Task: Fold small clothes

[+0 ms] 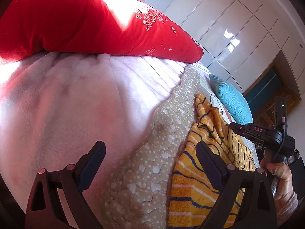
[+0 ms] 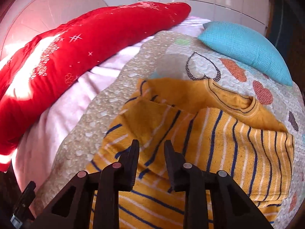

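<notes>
A small yellow sweater with blue and white stripes [image 2: 219,131] lies on the quilted bed cover, its sleeves folded in over the body and its neck toward the far side. It also shows in the left wrist view [image 1: 192,187] at the lower right. My left gripper [image 1: 150,148] is open and empty, above the cover just left of the sweater's edge. My right gripper [image 2: 151,147] hovers over the sweater's left part with its jaws a narrow gap apart, holding nothing. The right gripper's body [image 1: 266,133] shows in the left wrist view above the sweater.
A red quilt [image 2: 66,57] lies across the far left of the bed, over a pale pink blanket [image 1: 66,105]. A turquoise cushion [image 2: 247,47] sits at the far right. The heart-patterned cover [image 2: 209,66] lies under the sweater. White wardrobe doors [image 1: 238,28] stand behind.
</notes>
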Demonstrator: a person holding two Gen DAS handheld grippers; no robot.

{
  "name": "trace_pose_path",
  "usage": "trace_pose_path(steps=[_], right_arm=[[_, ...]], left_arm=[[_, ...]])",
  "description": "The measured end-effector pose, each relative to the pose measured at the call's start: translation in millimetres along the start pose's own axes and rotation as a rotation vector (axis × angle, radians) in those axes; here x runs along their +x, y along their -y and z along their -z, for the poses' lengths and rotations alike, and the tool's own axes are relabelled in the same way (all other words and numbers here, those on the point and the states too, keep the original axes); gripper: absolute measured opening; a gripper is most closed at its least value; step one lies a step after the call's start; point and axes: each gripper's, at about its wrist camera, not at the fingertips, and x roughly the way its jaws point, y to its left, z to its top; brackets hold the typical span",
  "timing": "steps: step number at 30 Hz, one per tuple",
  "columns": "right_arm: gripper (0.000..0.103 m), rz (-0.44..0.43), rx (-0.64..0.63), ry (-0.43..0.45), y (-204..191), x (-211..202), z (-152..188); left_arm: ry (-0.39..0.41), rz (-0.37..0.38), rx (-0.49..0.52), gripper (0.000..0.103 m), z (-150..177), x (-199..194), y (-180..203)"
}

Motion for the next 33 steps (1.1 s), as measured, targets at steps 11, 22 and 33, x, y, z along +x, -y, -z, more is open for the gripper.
trace_pose_path(steps=[11, 22, 33], right_arm=[[0.030, -0.186, 0.177, -0.116, 3.4, 47.5, -4.4], [0.058, -0.232, 0.248, -0.243, 99.0, -76.0, 165.7], [0.060, -0.199, 0.541, -0.030, 208.0, -190.4, 318.6]], left_arm=[[-0.026, -0.030, 0.062, 0.095, 8.1, 9.0, 10.9], [-0.037, -0.075, 0.127, 0.095, 18.8, 12.9, 22.0], [-0.058, -0.065, 0.211, 0.095, 31.7, -4.3, 41.3]])
